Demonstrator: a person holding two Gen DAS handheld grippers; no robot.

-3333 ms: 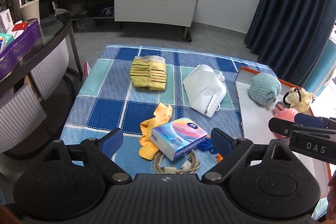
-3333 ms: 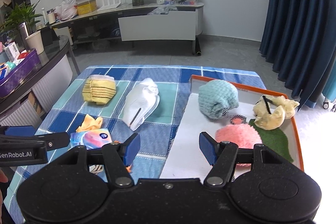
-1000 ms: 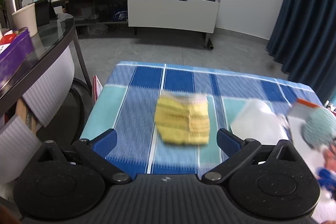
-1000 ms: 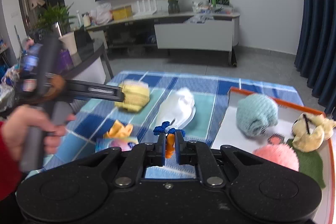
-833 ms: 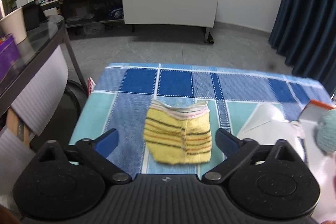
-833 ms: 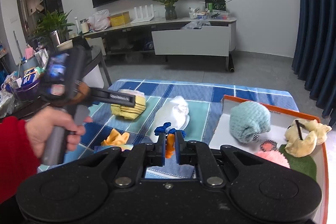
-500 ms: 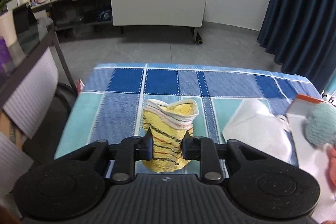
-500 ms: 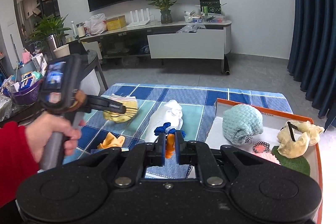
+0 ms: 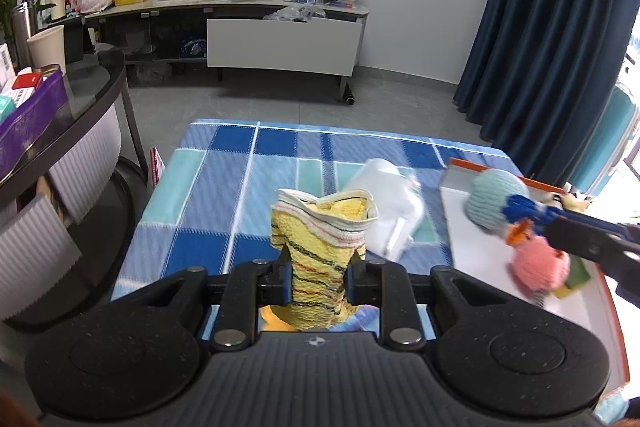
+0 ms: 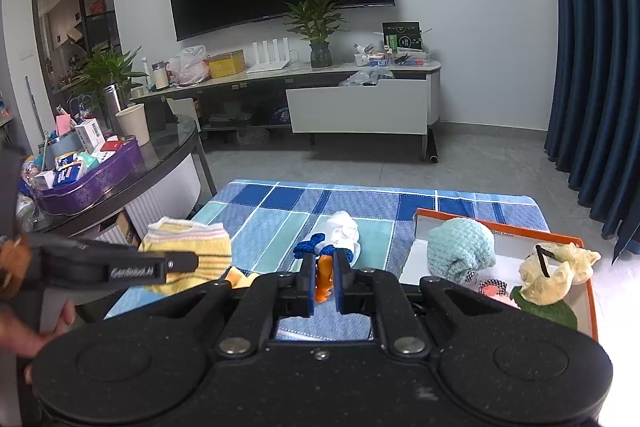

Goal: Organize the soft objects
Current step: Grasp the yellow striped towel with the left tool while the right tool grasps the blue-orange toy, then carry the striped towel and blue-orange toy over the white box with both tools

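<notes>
My left gripper point(image 9: 318, 277) is shut on a yellow striped sock point(image 9: 320, 247) and holds it lifted above the blue checked cloth point(image 9: 224, 195); the sock also shows in the right wrist view point(image 10: 192, 251). My right gripper point(image 10: 323, 277) is shut on a small blue and orange knitted toy point(image 10: 322, 267), held above the cloth; in the left wrist view the toy point(image 9: 520, 215) hangs over the tray. The orange-rimmed white tray point(image 10: 500, 227) at the right holds a light blue knitted ball point(image 10: 460, 253), a cream plush point(image 10: 556, 273), a green pad point(image 10: 550, 311) and a pink pompom point(image 9: 540, 267).
A white face mask point(image 9: 392, 203) lies on the cloth between the sock and the tray. A yellow cloth point(image 9: 276, 321) lies under my left gripper. A dark round side table point(image 10: 132, 179) with a purple box stands at the left. A TV stand point(image 10: 320, 99) is across the floor.
My left gripper closed on the yellow sock and lifted it off the cloth. My right gripper, holding the toy, rose and moved over the tray.
</notes>
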